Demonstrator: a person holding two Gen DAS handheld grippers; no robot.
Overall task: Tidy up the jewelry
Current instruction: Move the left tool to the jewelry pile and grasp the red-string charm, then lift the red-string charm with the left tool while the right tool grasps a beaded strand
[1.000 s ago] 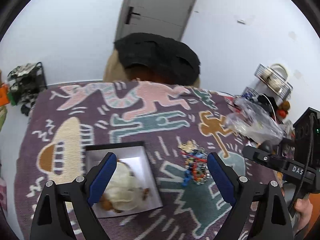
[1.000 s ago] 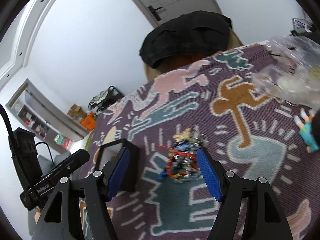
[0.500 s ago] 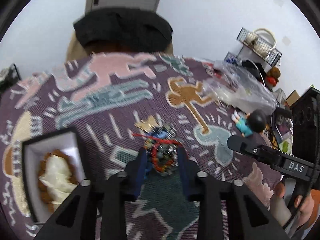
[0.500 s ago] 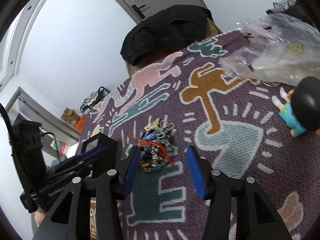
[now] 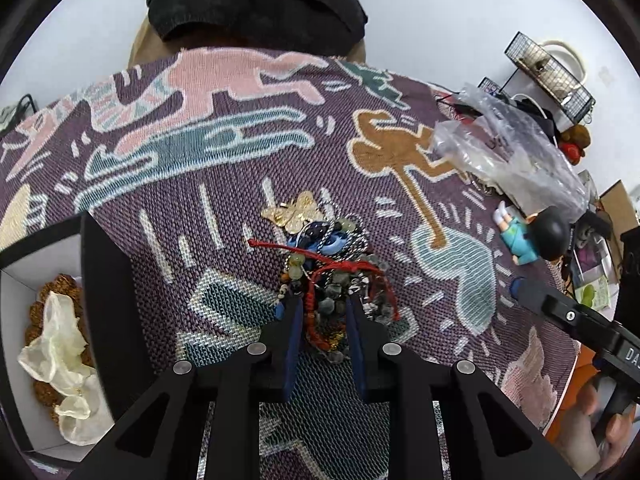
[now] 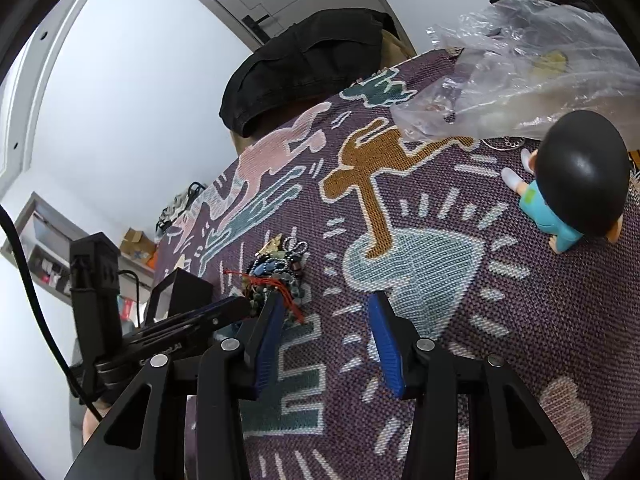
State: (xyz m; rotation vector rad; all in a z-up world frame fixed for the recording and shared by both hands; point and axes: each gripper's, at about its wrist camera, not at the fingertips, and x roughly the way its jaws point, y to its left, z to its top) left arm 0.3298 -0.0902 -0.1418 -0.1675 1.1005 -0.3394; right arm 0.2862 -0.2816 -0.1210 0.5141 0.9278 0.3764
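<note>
A tangled jewelry pile of beaded bracelets, chains, a red cord and a gold butterfly lies on the patterned cloth. My left gripper is closing on the pile's near edge, with beads and red cord filling the narrow gap between its blue pads. In the right wrist view the pile sits just left of my right gripper. Its jaws are closing over bare cloth, with only the cord's end inside. A black box at the left holds brown beads and a cream cloth.
A toy figurine lies at the right, beside a crumpled plastic bag. A black cushion rests at the table's far edge. A wire basket and clutter stand beyond the right edge. A person's hand holds the right gripper.
Both grippers have come down and forward onto the jewelry pile. The left jaws have narrowed from wide apart to a tight gap around the beads. The right jaws have narrowed too.
</note>
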